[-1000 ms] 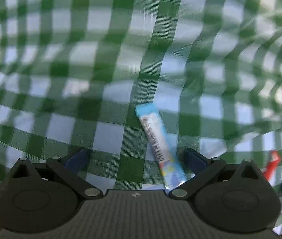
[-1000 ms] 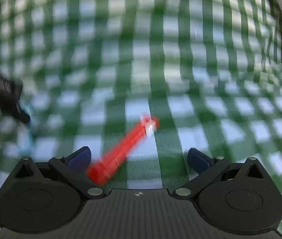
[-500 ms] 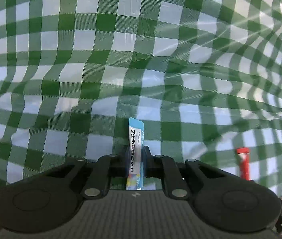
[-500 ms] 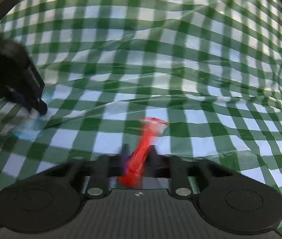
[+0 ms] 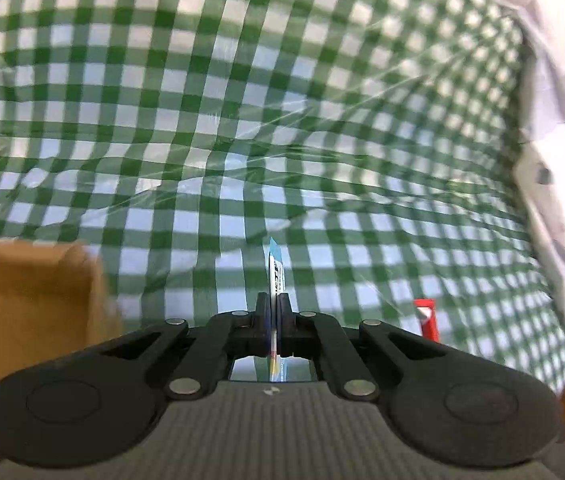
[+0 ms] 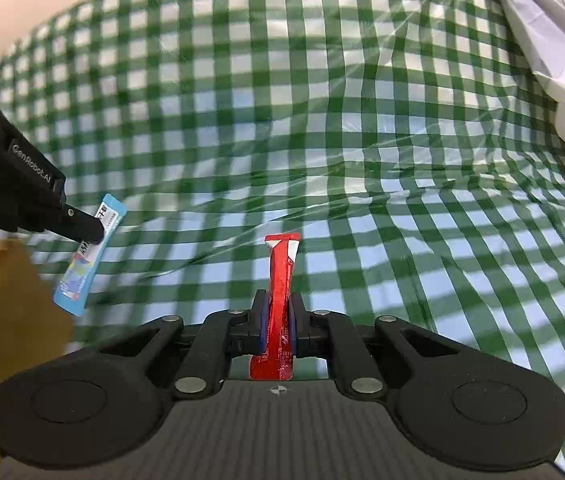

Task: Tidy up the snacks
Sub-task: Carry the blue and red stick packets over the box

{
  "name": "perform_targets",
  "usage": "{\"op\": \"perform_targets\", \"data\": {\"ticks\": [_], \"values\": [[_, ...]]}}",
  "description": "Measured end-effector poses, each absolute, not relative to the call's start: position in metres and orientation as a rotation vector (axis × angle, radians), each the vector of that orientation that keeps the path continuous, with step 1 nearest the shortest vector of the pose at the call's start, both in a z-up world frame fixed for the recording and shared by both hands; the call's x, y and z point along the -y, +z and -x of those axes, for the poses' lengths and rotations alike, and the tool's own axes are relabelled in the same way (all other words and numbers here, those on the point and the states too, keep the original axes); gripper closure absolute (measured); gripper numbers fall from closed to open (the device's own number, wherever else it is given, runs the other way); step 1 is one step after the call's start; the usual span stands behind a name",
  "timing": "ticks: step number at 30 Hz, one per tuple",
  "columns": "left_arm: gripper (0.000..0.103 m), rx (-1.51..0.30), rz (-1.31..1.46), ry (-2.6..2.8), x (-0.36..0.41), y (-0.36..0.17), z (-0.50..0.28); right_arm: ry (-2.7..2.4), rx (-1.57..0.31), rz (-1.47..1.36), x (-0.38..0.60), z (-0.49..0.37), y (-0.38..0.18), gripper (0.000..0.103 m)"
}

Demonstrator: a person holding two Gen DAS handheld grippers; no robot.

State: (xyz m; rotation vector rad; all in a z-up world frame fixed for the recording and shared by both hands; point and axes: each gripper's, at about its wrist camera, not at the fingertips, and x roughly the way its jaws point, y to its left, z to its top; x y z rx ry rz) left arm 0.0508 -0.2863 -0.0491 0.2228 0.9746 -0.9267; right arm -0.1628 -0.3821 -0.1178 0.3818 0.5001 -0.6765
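Fingers of both tools are pinching slim snack sticks clear of the checked cloth (image 6: 362, 128): the right gripper (image 6: 277, 322) is clamping a red stick (image 6: 280, 280), the left gripper (image 5: 272, 312) a blue stick (image 5: 275, 276). Both seem mid-carry, likely heading for the cardboard box (image 5: 30, 300) at near left, calling for aiming over its opening before letting go.

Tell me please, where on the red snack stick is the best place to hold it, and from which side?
Across its narrow width, in the lower half, as the right gripper does now, shut on the red snack stick. The stick is long, thin and flat, so pads pressing its two flat faces hold it steadily, with the sealed top free.
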Motion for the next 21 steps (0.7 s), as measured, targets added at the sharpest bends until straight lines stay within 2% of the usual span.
{"op": "perform_targets", "data": {"ticks": [11,21], "values": [[0.101,-0.869,-0.277,-0.844,0.083,0.023,0.040,-0.469,-0.500,-0.455,0.214,0.217,-0.049,0.092],[0.101,-0.821,-0.212,-0.744,-0.061,0.044,0.078,-0.285,-0.537,-0.351,0.078,0.218,-0.016,0.092]]}}
